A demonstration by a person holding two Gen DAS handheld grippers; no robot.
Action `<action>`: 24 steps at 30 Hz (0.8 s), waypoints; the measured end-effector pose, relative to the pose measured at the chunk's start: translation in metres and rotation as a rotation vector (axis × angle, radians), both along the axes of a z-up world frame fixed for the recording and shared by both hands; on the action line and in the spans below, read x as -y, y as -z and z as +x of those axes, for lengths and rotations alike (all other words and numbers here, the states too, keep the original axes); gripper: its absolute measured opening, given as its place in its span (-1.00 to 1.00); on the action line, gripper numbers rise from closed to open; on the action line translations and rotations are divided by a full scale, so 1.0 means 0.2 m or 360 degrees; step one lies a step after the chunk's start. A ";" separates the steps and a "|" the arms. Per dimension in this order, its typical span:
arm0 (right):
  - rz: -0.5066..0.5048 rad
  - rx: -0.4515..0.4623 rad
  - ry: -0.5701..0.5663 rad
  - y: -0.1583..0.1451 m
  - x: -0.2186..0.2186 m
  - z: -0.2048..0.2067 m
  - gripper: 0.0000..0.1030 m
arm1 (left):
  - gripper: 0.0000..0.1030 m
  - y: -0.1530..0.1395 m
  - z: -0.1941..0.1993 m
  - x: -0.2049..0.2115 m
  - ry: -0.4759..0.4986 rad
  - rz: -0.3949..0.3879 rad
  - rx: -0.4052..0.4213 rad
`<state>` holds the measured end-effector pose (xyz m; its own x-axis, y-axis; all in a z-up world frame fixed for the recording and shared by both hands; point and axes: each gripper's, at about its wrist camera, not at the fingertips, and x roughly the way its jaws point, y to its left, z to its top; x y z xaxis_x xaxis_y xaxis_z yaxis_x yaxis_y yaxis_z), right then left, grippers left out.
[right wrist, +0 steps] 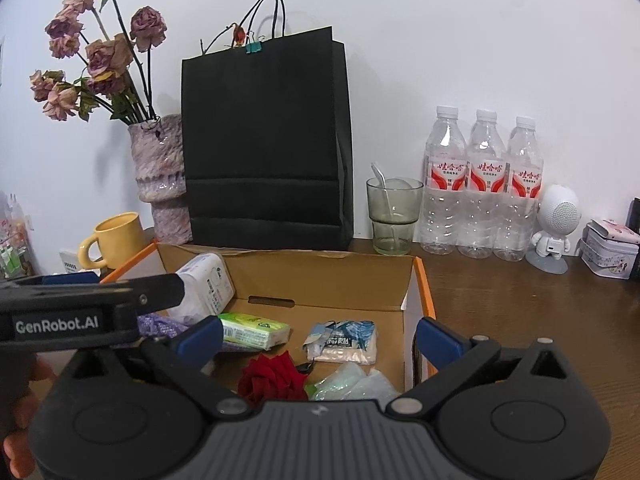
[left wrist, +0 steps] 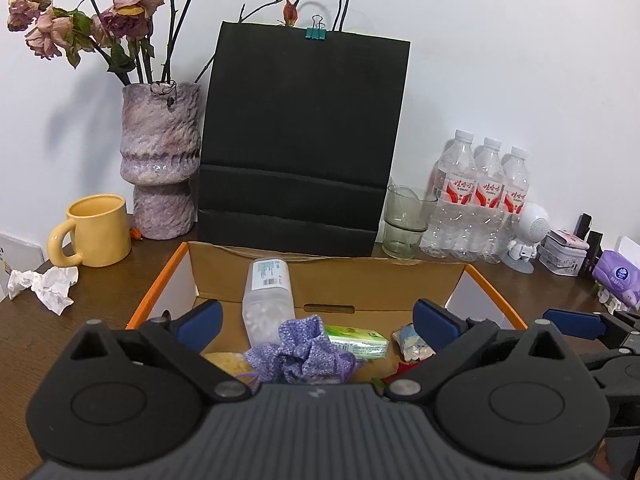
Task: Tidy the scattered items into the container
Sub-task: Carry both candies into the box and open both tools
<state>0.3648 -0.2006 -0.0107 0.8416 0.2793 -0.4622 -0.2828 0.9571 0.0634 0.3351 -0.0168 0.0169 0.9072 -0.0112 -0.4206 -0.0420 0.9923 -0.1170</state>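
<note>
Since both my grippers hang spread and empty over the cardboard box (left wrist: 400,284), the crumpled tissue (left wrist: 44,286) on the table, well left of it, lies nearest my left gripper (left wrist: 316,320), not my right gripper (right wrist: 318,334).

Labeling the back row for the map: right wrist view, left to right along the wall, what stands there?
Yellow mug → vase of dried roses → black paper bag → glass with spoon → three water bottles → white robot figurine → small tin.
</note>
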 end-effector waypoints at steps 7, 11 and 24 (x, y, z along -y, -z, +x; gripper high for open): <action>-0.0052 0.0023 0.0018 0.00 -0.02 -0.04 1.00 | 1.00 -0.02 -0.05 -0.02 -0.0015 -0.0017 0.0020; -0.0078 0.0032 0.0017 0.01 -0.03 -0.08 1.00 | 1.00 -0.03 -0.10 -0.04 -0.0015 -0.0023 0.0029; -0.0123 0.0032 0.0060 0.02 -0.01 -0.30 1.00 | 1.00 -0.05 -0.35 -0.03 0.0033 -0.0001 0.0087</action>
<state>0.3039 -0.1988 -0.0149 0.8602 0.2112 -0.4641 -0.2467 0.9689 -0.0164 0.2660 -0.0102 0.0273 0.9284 -0.0305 -0.3704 -0.0150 0.9927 -0.1194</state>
